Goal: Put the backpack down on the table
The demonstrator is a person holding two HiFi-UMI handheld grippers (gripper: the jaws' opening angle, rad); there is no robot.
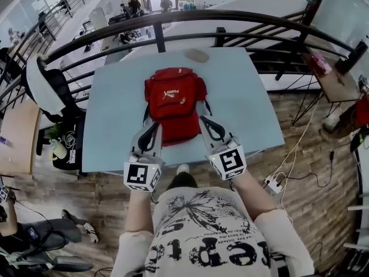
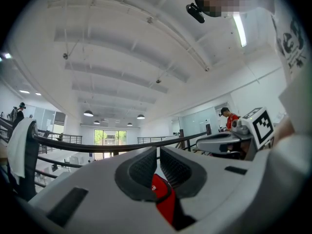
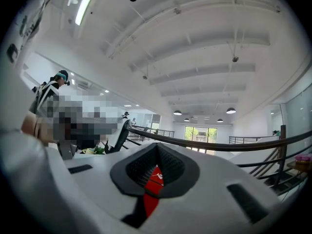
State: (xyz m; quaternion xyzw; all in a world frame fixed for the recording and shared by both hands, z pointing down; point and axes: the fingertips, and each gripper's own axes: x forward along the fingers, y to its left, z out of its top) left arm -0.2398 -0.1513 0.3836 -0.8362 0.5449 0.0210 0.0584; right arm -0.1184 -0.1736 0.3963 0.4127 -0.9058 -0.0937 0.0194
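Note:
A red backpack [image 1: 174, 104] with a white logo lies front-up over the pale blue table [image 1: 242, 97], its top end towards me. My left gripper [image 1: 150, 130] is at its near left corner and my right gripper [image 1: 205, 123] at its near right corner. Both are shut, each with a red strap piece pinched between the pads, seen in the left gripper view [image 2: 162, 195] and the right gripper view [image 3: 153, 179]. Black straps [image 1: 146, 113] run along the bag's sides towards the fingertips. Whether the bag rests fully on the table I cannot tell.
A small flat grey object [image 1: 196, 55] lies at the table's far edge. A dark curved railing [image 1: 190, 17] runs behind the table. An office chair [image 1: 49, 91] stands to the left, a small side table [image 1: 334, 79] to the right, and cables [image 1: 288, 172] on the wooden floor.

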